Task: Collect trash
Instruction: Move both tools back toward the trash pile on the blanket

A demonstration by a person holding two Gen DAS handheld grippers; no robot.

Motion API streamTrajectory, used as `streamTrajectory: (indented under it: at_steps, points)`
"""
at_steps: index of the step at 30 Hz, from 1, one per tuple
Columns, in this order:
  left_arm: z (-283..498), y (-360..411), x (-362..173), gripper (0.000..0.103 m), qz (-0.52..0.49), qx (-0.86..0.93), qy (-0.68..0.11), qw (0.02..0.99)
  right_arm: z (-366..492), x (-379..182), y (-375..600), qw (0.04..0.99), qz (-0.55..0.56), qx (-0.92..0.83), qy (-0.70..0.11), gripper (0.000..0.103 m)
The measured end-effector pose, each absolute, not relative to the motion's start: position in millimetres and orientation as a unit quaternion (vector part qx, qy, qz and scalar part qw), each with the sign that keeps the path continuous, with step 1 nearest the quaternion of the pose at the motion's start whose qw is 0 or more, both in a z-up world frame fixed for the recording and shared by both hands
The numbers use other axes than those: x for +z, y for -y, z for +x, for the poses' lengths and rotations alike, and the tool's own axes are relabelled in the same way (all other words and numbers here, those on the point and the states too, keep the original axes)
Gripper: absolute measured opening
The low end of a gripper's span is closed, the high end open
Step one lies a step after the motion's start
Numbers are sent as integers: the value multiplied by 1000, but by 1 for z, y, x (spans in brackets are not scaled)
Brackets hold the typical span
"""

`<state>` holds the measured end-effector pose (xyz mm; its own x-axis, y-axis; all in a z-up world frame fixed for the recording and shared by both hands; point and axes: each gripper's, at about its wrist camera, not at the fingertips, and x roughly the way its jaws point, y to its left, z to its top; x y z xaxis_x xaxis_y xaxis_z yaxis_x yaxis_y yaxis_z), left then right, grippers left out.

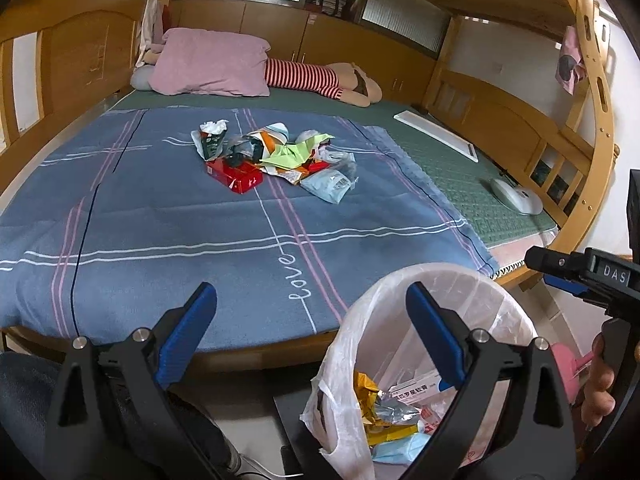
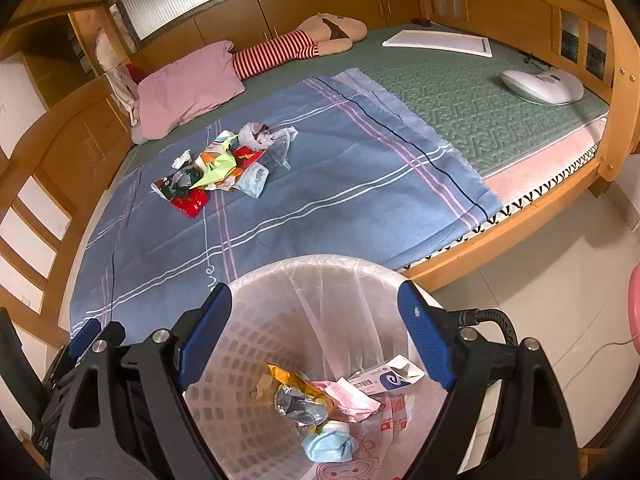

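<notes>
A pile of trash [image 1: 276,156] [image 2: 224,164] lies mid-bed on the blue plaid blanket [image 1: 160,220]: a red packet [image 1: 236,178], crumpled wrappers, green paper and a pale blue pouch. A lined waste bin [image 1: 440,270] [image 2: 240,380] stands on the floor by the bed's near edge, with wrappers, a small box and a blue mask [image 2: 328,446] inside. My left gripper [image 1: 311,292] is open and empty, spanning the bed edge and the bin's rim. My right gripper [image 2: 316,292] hangs open and empty over the bin's mouth. Each gripper shows at the edge of the other's view.
A pink pillow [image 1: 208,60] and a striped plush doll [image 1: 316,78] lie at the head of the bed. A white board [image 1: 436,136] and a white oval device [image 1: 516,196] rest on the green mat at right. Wooden bed rails [image 1: 600,120] surround it.
</notes>
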<state>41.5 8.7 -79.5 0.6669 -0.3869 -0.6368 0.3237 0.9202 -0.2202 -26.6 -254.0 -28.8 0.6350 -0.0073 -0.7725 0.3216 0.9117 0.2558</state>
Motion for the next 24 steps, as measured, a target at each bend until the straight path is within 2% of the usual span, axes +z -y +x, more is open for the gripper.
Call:
streamTrajectory:
  at_steps: [17,24]
  points:
    - [54,-27,-84,97,-63,-147,-363,918,-22,-31,248,885,184,-83,-419,83]
    - [87,-41,-93,99,-33,-103,-377,920,13,-22,241,891,181,-77,-410,83]
